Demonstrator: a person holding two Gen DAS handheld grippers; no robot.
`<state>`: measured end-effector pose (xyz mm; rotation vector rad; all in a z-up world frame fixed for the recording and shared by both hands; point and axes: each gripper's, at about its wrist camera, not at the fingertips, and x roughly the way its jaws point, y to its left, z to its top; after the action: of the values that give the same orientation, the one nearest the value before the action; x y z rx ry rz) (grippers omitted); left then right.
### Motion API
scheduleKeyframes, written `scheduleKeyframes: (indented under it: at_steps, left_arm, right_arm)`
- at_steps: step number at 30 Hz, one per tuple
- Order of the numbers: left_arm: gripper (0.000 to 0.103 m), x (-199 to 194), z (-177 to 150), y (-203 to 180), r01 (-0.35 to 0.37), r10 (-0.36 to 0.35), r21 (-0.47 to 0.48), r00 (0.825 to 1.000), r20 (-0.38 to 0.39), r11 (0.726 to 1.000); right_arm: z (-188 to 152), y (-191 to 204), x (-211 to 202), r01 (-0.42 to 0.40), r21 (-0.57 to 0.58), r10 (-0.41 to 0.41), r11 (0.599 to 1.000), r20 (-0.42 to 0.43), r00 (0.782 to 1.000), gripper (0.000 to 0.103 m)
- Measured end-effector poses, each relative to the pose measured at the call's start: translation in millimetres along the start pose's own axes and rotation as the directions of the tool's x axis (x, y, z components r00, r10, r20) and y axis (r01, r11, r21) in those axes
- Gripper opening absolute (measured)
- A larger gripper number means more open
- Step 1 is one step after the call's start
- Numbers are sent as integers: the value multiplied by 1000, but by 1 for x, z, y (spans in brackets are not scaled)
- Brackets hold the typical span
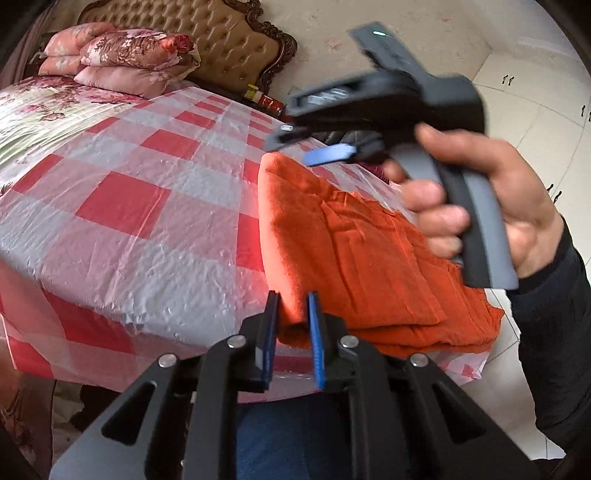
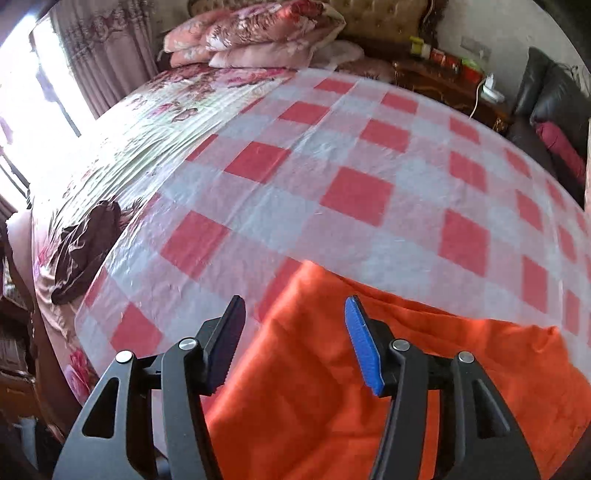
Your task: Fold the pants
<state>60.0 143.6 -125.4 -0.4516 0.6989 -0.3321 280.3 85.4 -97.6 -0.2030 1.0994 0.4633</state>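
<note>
**Left wrist view: orange pants folded at the bed's near edge**

Left wrist view shows the checked plastic sheet (image 1: 155,206) covering the bed, with pillows (image 1: 122,55) at its far end. Right of the sheet's middle lie the orange pants (image 1: 354,251), folded, at the near edge. The left hand-held gripper (image 1: 291,314) is narrowed around the pants' near corner fold; whether the pads press the cloth is unclear. Above the pants, a hand (image 1: 491,206) holds the right hand-held gripper (image 2: 293,317), spread wide, gripping nothing.

Right gripper (image 2: 291,332): jaws spread wide, nothing held, above orange pants (image 2: 369,387). Pants lie on red-checked plastic sheet (image 2: 332,192). Pillows (image 2: 258,33) at 12 o'clock.
</note>
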Motion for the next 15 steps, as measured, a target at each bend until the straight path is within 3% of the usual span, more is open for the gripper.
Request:
scheduleKeyframes:
  at_steps: [5,9,15]
  left_arm:
    - [16,0,0,-1,-7,7,18,1000,4,1000]
    - [10,-3,-1,-3,-29,29,31,999,25,999]
    - [8,-17,9,8,-70,69,14,995,71,997]
  right_arm:
    - [0,12,24,73,-14,-74,997,-41,996,42]
    - [-4,19,27,138,-61,-138,989,10,990,28]
    - [9,26,34,42,-58,-39,997,49,998,18]
